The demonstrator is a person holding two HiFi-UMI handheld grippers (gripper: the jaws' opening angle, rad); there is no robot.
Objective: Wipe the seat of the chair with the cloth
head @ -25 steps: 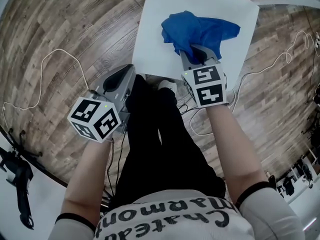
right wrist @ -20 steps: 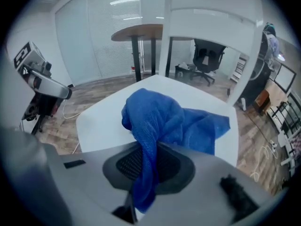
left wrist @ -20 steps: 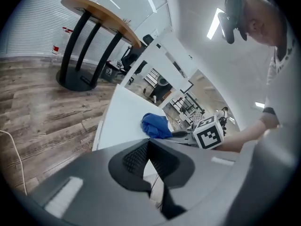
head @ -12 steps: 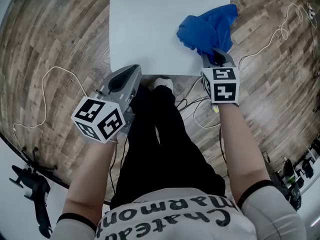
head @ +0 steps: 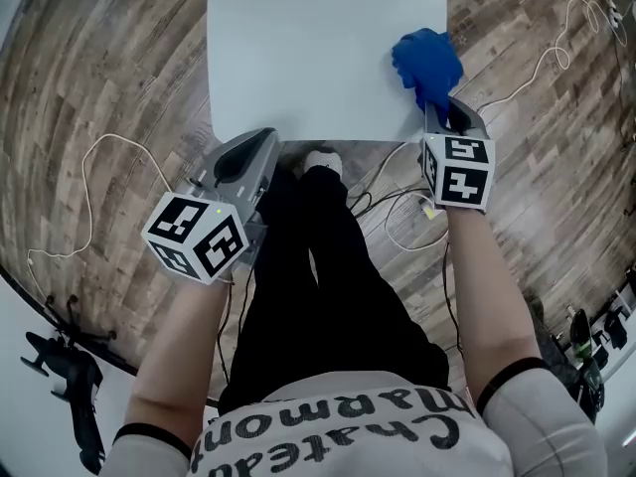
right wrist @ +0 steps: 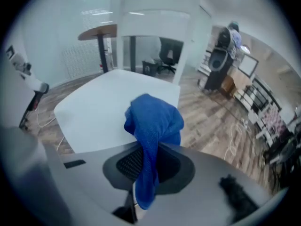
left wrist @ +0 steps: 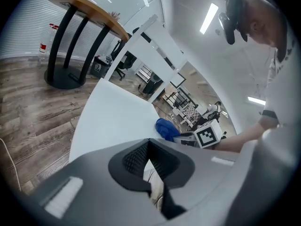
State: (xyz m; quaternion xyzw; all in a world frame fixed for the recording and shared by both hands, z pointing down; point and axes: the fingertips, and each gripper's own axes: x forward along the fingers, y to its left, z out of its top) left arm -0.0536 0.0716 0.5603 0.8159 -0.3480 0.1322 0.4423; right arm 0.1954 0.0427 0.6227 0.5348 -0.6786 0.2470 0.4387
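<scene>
A person stands at the front edge of a white chair seat (head: 318, 58), a handheld gripper in each hand. The right gripper (head: 444, 119) has its fingers clamped on a blue cloth (head: 427, 63). The cloth is bunched into a loose ball and rests at the seat's right edge, near the front corner. A tail of the fabric hangs down between the fingers, as the right gripper view shows. The left gripper (head: 260, 142) is held just off the seat's front left corner, clear of the cloth. Its fingers are together with nothing between them. The seat's surface is otherwise bare. Thin white cables (head: 109, 142) trail in loops across the wooden floor (head: 119, 78) on both sides of the person's dark trousers (head: 318, 266).
</scene>
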